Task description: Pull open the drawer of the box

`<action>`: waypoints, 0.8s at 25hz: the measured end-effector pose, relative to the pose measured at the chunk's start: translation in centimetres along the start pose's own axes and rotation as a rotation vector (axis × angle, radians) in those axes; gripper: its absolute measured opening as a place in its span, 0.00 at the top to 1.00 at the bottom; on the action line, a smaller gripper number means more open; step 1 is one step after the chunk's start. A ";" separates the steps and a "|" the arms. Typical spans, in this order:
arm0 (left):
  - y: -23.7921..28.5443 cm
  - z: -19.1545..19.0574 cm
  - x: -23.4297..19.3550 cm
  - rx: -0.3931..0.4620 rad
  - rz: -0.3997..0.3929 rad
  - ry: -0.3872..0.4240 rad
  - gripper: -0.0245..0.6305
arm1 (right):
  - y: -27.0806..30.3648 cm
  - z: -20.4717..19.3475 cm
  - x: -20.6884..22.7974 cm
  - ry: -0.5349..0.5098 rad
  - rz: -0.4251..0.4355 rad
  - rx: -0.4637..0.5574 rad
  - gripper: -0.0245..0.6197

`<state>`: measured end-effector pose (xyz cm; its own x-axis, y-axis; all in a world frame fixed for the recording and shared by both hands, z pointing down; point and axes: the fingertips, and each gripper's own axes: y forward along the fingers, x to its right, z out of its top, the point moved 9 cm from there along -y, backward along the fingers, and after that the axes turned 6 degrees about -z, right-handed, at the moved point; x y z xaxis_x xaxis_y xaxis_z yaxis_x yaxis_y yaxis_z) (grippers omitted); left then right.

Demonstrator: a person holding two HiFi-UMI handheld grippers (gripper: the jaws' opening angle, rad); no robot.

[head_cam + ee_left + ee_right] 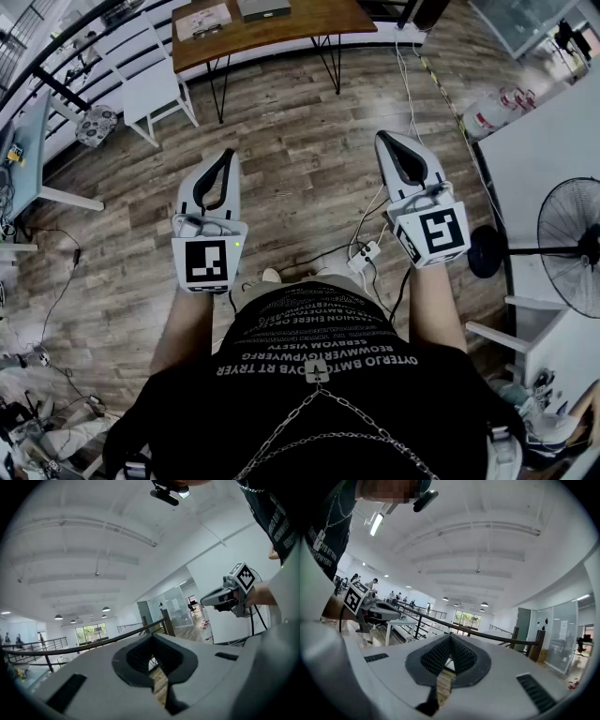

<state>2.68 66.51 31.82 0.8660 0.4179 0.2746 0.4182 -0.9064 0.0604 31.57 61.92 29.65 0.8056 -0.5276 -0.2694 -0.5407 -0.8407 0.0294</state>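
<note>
No box or drawer shows in any view. In the head view I hold both grippers out level over a wooden floor [300,159]. My left gripper [228,153] has its jaws meeting at the tips with nothing between them; in its own view the tips [152,637] touch in front of a railing. My right gripper [383,135] is shut and empty too, and its tips [451,637] close together in its own view. Each gripper shows in the other's view: the right gripper [220,597] and the left gripper [377,609].
A wooden table [272,33] on black legs stands ahead, with a white chair [150,89] to its left. A white tabletop [553,141] and a standing fan [572,234] are on the right. A power strip [366,255] and cables lie on the floor by my feet.
</note>
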 end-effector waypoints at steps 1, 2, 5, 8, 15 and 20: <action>0.2 0.3 0.4 -0.004 0.004 -0.011 0.96 | -0.3 0.0 0.5 0.005 0.000 0.006 0.97; 0.3 0.5 0.9 -0.006 0.006 -0.019 0.96 | -0.6 0.0 1.0 0.011 -0.001 0.011 0.97; 0.5 1.5 2.4 -0.006 0.012 -0.018 0.96 | -1.6 -0.2 2.0 0.027 0.003 0.022 0.97; 0.5 2.3 3.6 0.002 0.043 -0.014 0.96 | -2.0 -0.9 2.8 0.037 0.046 0.023 0.97; 0.9 3.0 5.8 0.008 0.125 -0.046 0.96 | -2.2 -2.6 3.9 0.038 0.130 0.006 0.97; 1.0 3.2 7.4 0.009 0.147 -0.088 0.96 | -2.6 -3.9 5.2 0.075 0.157 -0.007 0.85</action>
<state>10.44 68.89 30.81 0.9385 0.2853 0.1945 0.2876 -0.9576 0.0169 38.13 60.87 31.95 0.7276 -0.6597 -0.1881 -0.6597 -0.7481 0.0721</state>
